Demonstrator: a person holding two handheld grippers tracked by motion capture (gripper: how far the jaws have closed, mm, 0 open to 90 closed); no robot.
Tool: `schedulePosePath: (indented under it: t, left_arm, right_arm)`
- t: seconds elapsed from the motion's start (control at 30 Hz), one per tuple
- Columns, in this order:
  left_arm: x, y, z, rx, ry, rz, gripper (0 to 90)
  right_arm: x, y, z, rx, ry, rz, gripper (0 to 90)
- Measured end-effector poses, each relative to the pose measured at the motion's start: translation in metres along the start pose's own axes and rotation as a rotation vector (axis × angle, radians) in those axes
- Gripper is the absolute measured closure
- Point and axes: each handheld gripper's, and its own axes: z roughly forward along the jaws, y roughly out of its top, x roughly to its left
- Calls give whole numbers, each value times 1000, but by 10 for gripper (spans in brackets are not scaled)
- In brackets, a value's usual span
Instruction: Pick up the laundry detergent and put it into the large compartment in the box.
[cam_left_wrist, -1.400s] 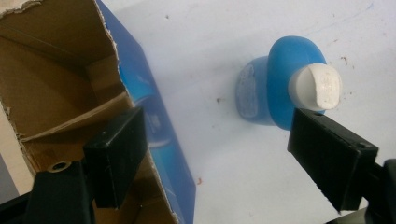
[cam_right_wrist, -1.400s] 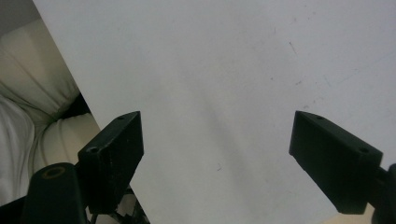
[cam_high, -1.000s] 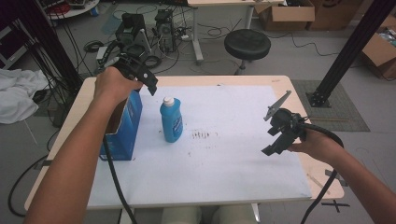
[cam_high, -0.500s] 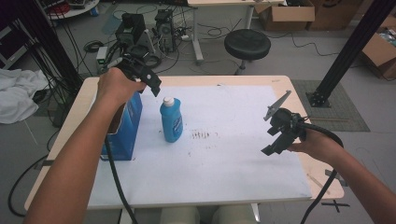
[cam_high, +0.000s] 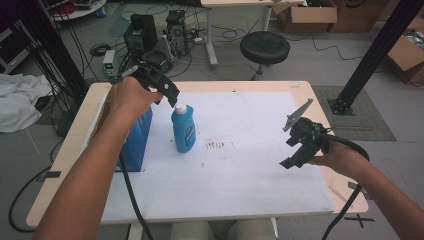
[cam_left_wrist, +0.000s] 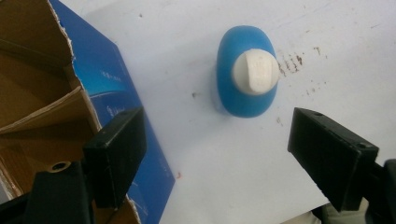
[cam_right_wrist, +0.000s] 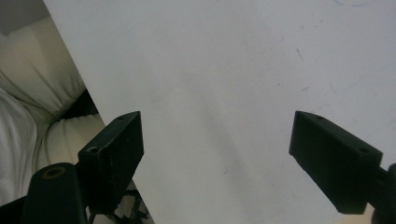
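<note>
1. High view: the left gripper (cam_high: 167, 92) hangs above the table at about ten o'clock from the table's middle, over the gap between a blue cardboard box (cam_high: 135, 142) and a blue bottle (cam_high: 183, 128).
2. High view: the blue bottle stands upright on the white sheet (cam_high: 240, 165), its white cap (cam_high: 180, 108) just below the left gripper's tip; the box stands just beside the bottle at its nine o'clock.
3. Left gripper view: the jaws stand wide apart and hold nothing. The blue bottle (cam_left_wrist: 246, 70) is seen from above between them, toward twelve o'clock, clear of both jaws.
4. Left gripper view: the open box (cam_left_wrist: 56, 102) with its brown inner flaps lies at nine o'clock, behind the left-hand jaw.
5. High view: the right gripper (cam_high: 300, 150) is held at about three o'clock over the sheet's right part, well apart from the bottle.
6. Right gripper view: its jaws are spread wide with nothing between them but the bare white sheet (cam_right_wrist: 224, 93); the sheet's edge runs at nine o'clock.
7. High view: small dark marks (cam_high: 216, 145) dot the sheet just at the bottle's four o'clock.
</note>
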Motion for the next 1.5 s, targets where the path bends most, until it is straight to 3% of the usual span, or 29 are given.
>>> schedulePosePath:
  t: [0.97,1.5]
  left_arm:
    - [-27,10,25,16,-30,36,204]
    - [-28,19,46,26,-42,50,203]
  right_arm:
    - [-1,-9,0,-3,1,10,175]
    - [-3,-10,2,2,6,17,176]
